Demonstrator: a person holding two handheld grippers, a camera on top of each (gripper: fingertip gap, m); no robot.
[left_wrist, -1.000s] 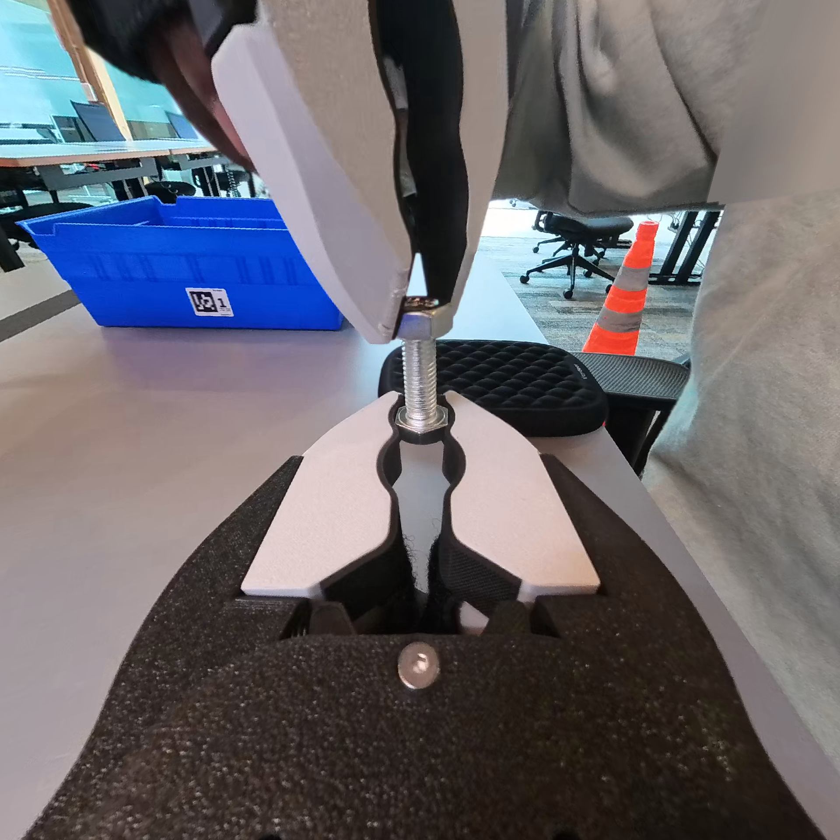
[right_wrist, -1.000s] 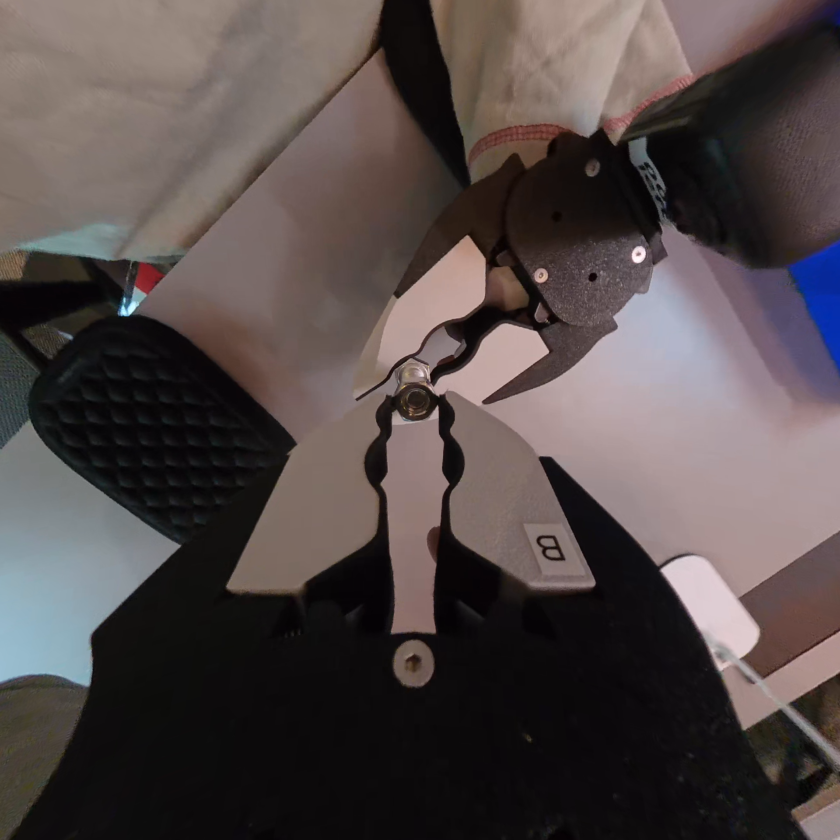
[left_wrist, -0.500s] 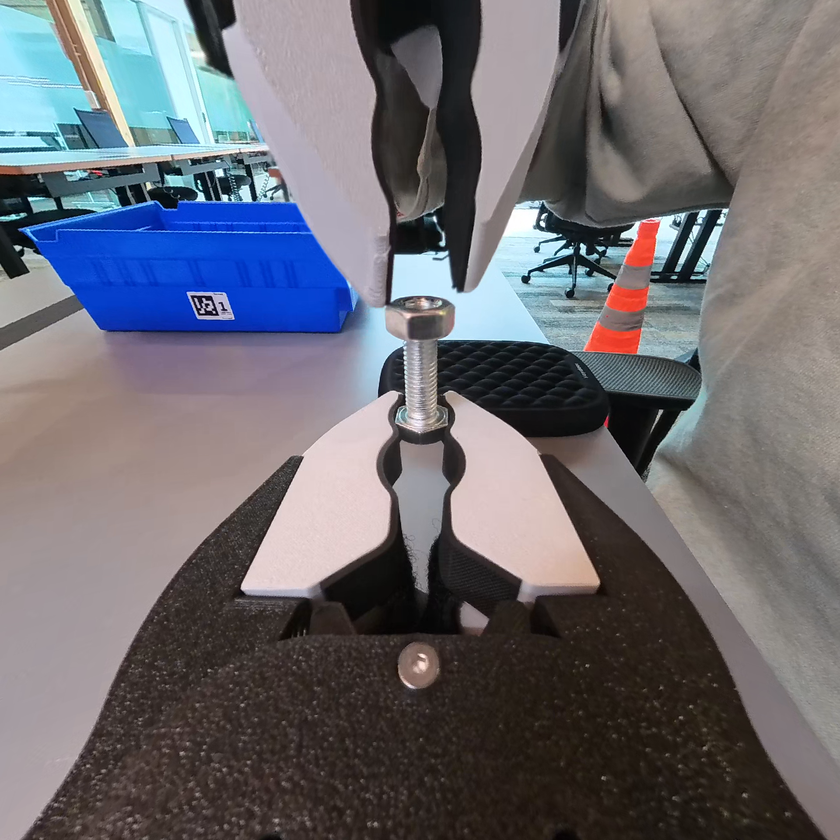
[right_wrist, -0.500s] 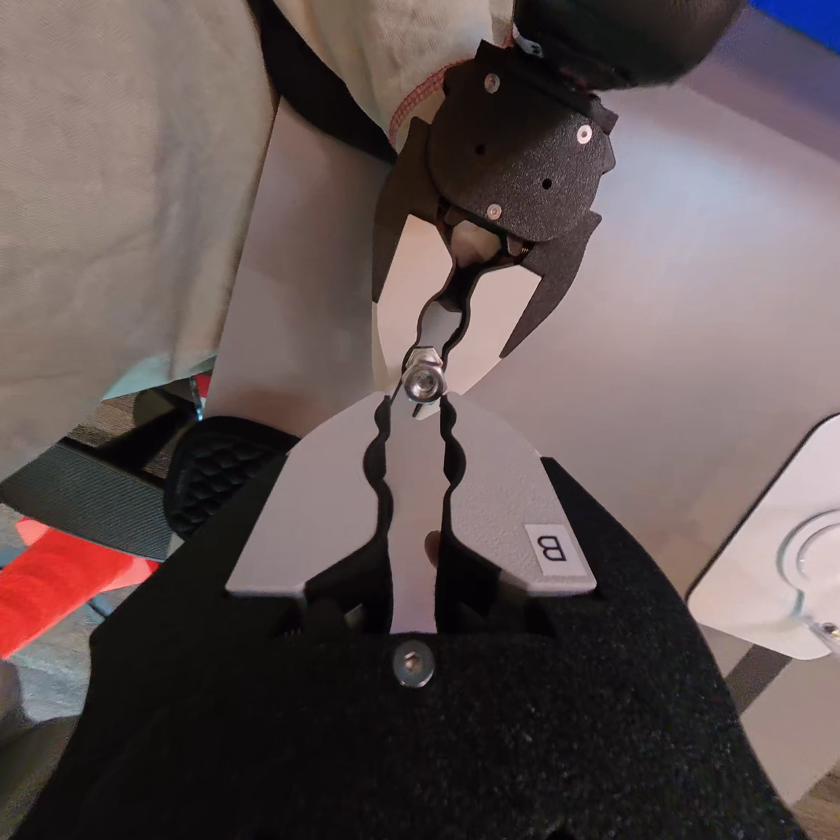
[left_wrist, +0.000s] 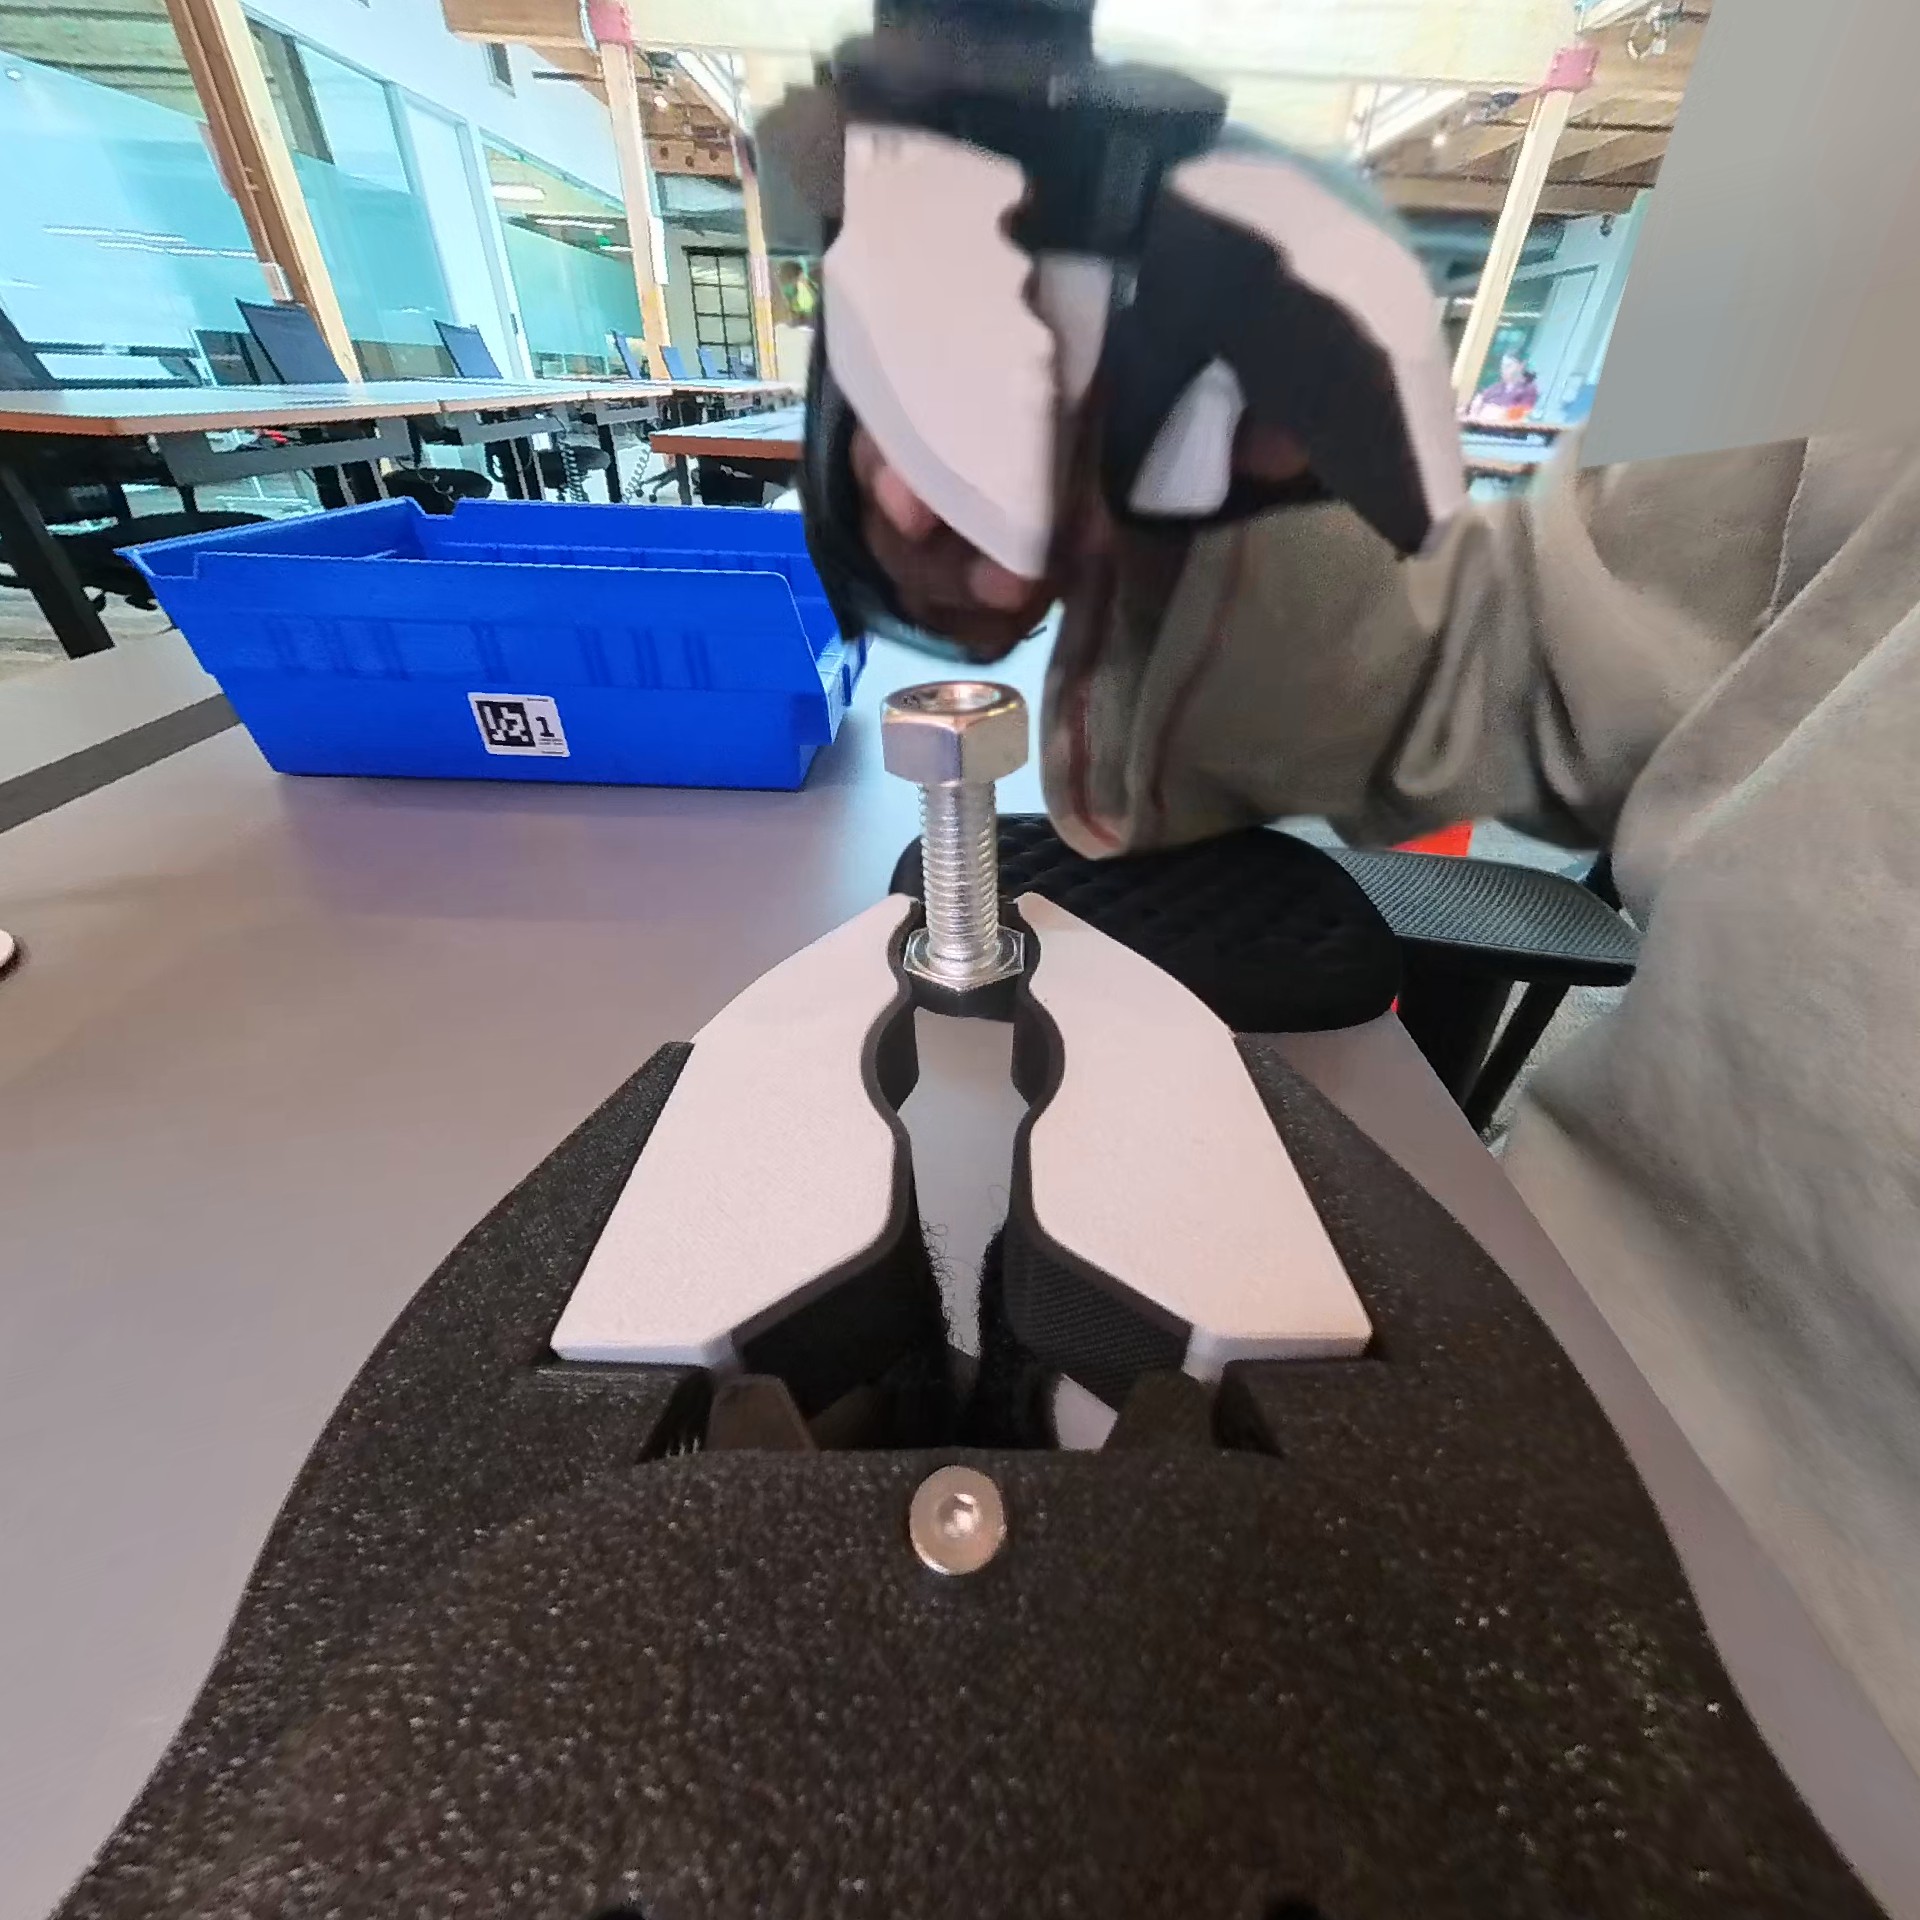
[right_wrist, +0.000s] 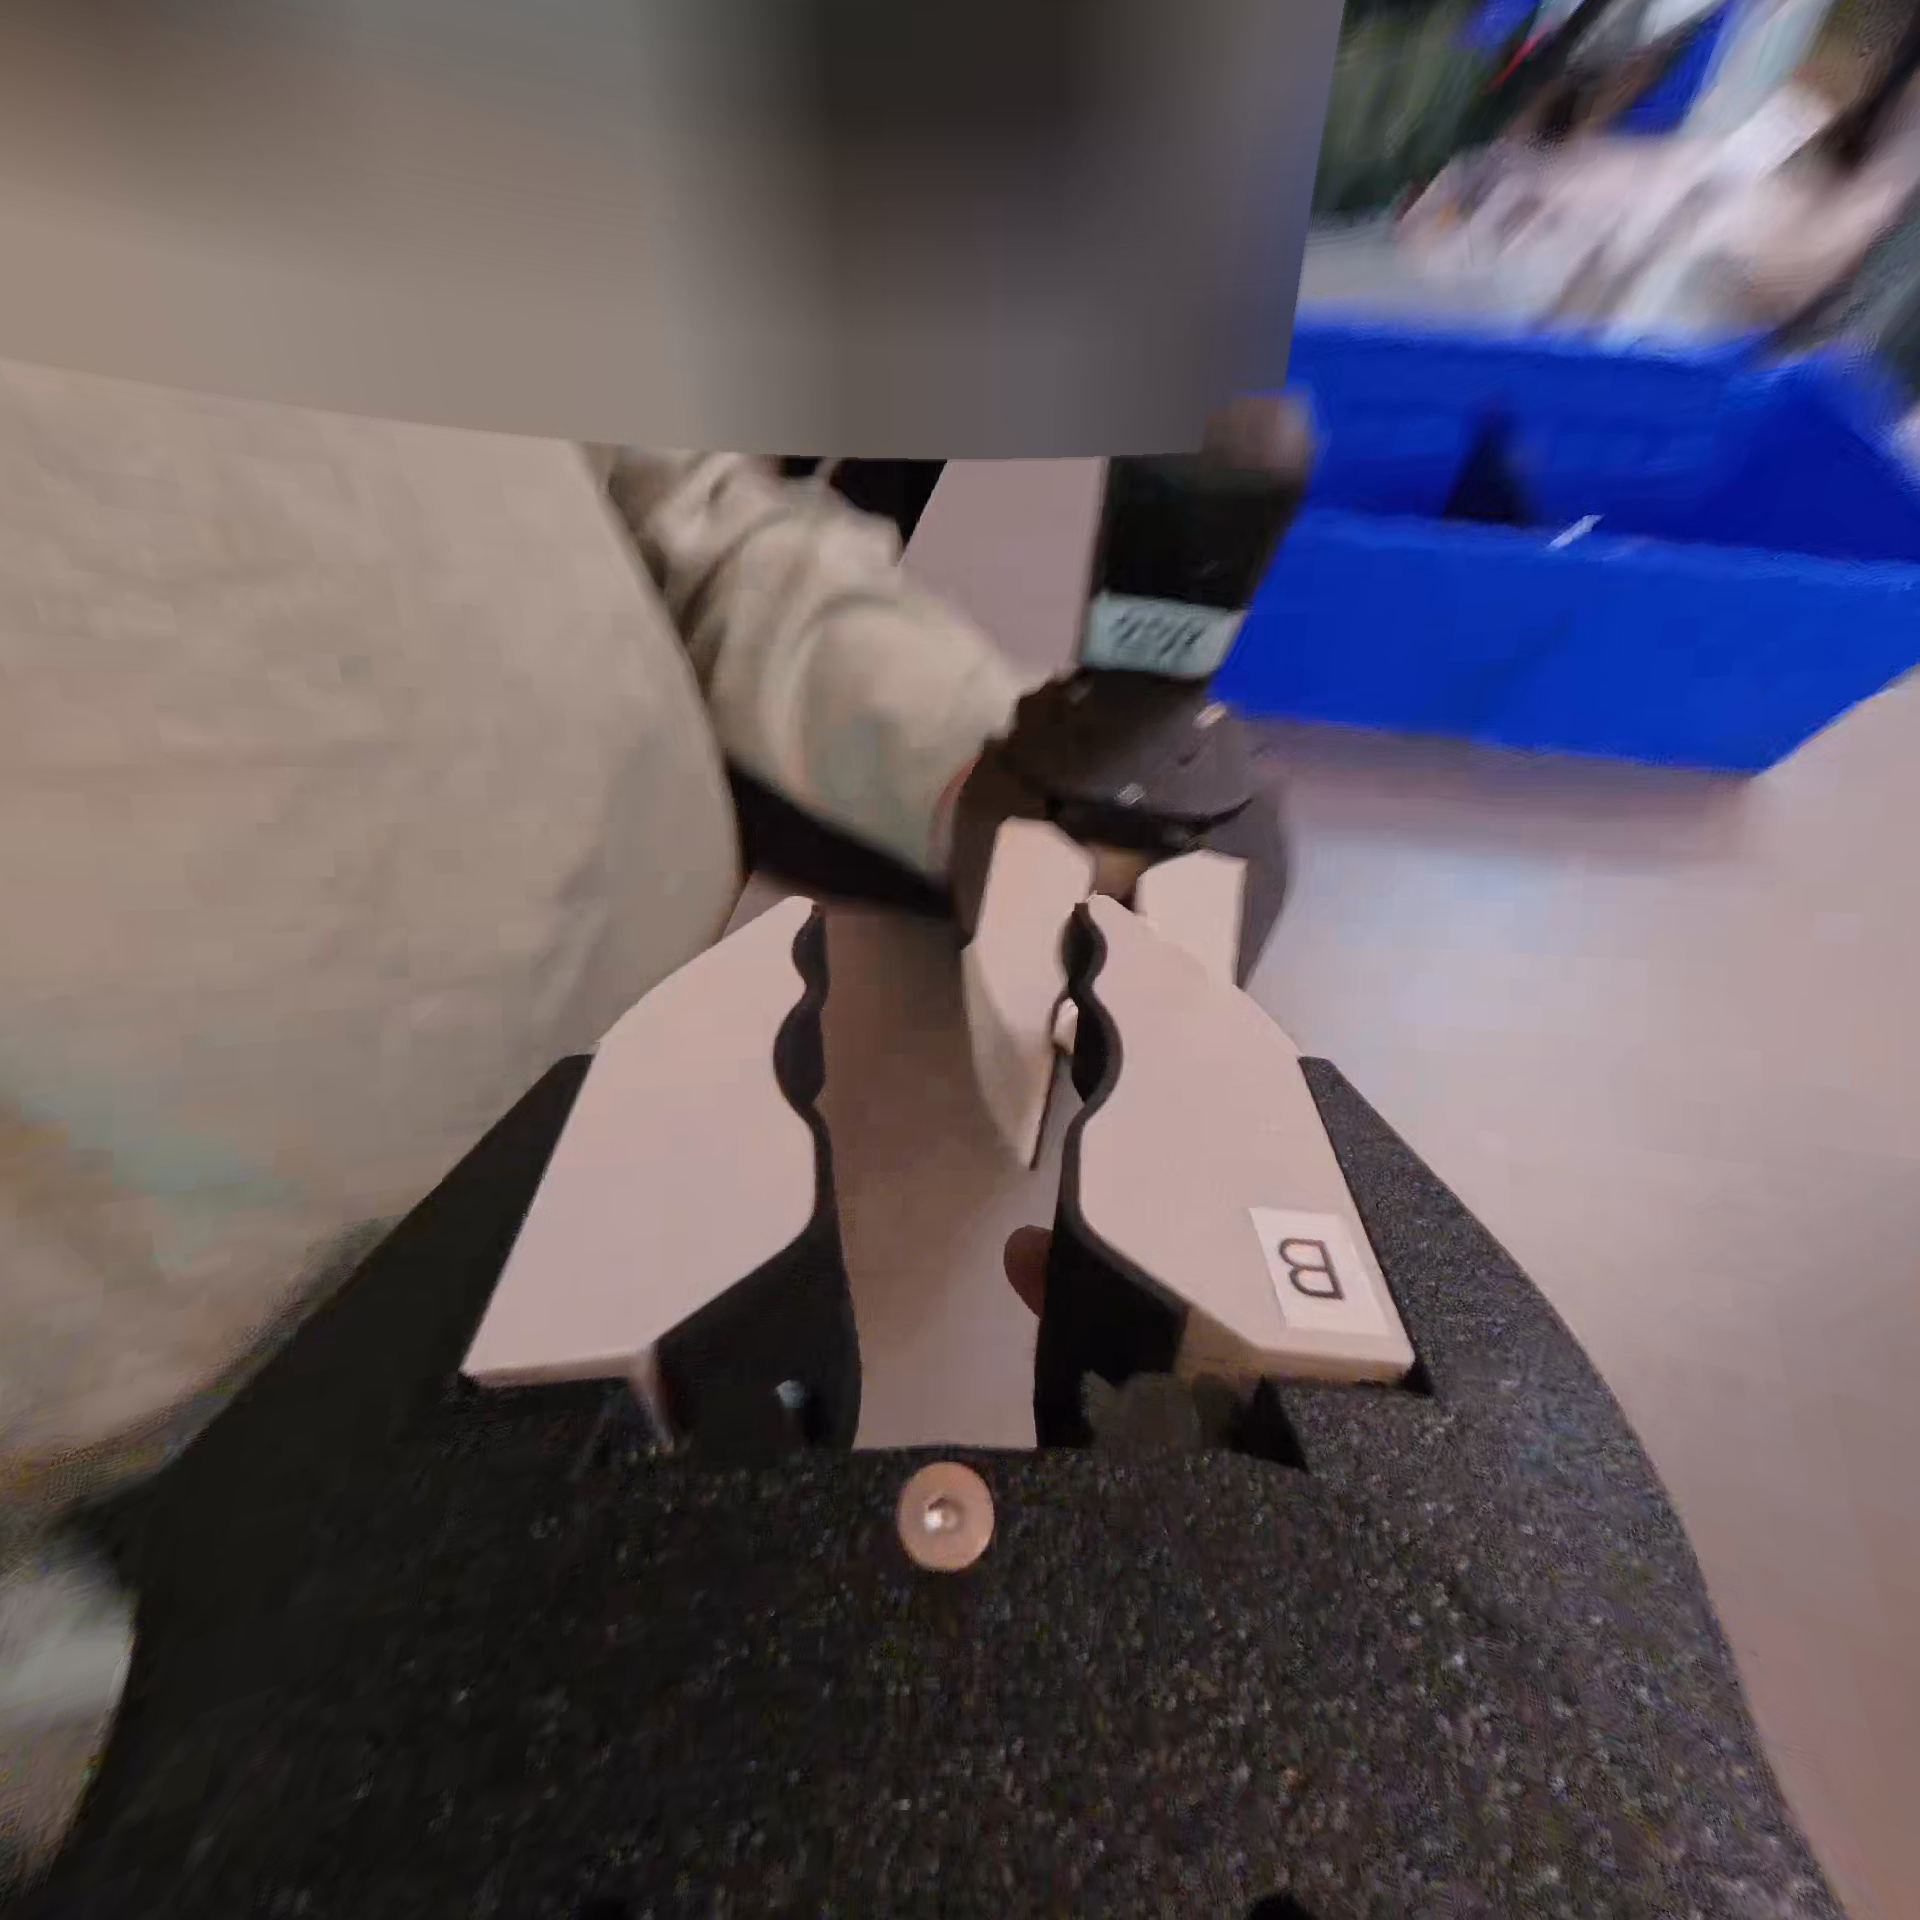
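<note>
Left gripper (left_wrist: 964, 961), flat white fingers with wavy black rubber pads, pinches a small steel hex nut (left_wrist: 964, 958) at its tips; a threaded zinc-bright hex bolt (left_wrist: 956, 821) stands upright in the nut, head up. Right gripper (right_wrist: 940, 914) is spread wide, nothing between its pads, motion-blurred, well above the bolt. Smooth grey table (left_wrist: 364, 987); ribbed blue plastic bin (left_wrist: 499, 644) far left; black dimpled chair armrest (left_wrist: 1195, 925) just beyond the table edge.

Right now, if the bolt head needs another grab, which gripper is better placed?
Right, probably. The left gripper is already clamped on the nut, with the bolt standing up from it. The right gripper hangs open just above the bolt head, holding nothing.
</note>
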